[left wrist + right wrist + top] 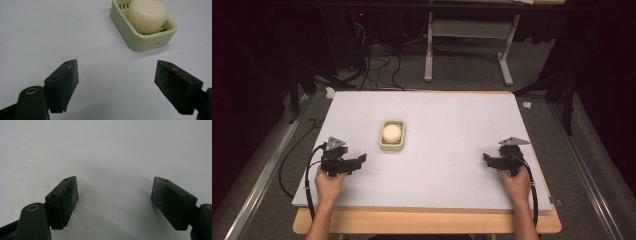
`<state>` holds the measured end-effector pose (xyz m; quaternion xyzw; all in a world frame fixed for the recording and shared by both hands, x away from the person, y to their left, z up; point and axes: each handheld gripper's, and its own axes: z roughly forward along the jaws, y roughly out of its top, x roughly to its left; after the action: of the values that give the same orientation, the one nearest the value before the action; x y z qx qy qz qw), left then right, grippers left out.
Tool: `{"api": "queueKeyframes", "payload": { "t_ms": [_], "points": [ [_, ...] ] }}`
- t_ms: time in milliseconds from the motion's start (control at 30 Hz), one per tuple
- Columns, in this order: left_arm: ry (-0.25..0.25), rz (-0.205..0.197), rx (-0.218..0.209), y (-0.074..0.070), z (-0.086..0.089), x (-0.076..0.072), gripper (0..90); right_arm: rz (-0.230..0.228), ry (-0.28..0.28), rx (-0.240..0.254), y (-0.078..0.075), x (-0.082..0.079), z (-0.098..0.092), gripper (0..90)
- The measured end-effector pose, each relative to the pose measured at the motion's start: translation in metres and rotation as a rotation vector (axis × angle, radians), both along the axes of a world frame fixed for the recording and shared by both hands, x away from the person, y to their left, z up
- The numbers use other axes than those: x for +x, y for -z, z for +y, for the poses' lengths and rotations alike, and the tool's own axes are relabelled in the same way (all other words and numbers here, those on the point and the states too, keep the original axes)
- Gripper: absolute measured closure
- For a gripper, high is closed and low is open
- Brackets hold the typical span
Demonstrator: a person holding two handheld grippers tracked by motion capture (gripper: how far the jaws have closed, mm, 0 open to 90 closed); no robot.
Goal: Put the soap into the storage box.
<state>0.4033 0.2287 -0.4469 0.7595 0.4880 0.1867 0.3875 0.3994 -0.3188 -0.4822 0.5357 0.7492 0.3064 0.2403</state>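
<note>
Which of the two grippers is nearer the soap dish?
The left gripper: the soap dish sits just ahead of it, while the right gripper is across the table.

Table (427, 222): wood top w/ pale lavender-white sheet (452, 130) over most of it; bare wood strip along near edge. Floor (462, 70): grey carpet. Behind table: white metal frame legs (507, 67) of 2nd desk, black cables (379, 62) tangled on floor at back left. Metal rails (262, 175) run along both sides. Room dark at back & sides; light falls on tabletop.
</note>
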Motion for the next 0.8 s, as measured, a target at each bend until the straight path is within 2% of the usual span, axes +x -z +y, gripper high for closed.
{"api": "queueKeyframes", "payload": {
  "t_ms": [467, 800],
  "points": [
    [-0.015, 0.024, 0.054, 0.011, -0.001, 0.007, 20.0, 0.000, 0.000, -0.001, 0.000, 0.000, 0.000, 22.3],
    [-0.019, 0.036, 0.062, 0.018, -0.005, 0.014, 20.1, -0.002, -0.001, -0.003, 0.000, 0.000, 0.000, 22.3]
  ]
}}
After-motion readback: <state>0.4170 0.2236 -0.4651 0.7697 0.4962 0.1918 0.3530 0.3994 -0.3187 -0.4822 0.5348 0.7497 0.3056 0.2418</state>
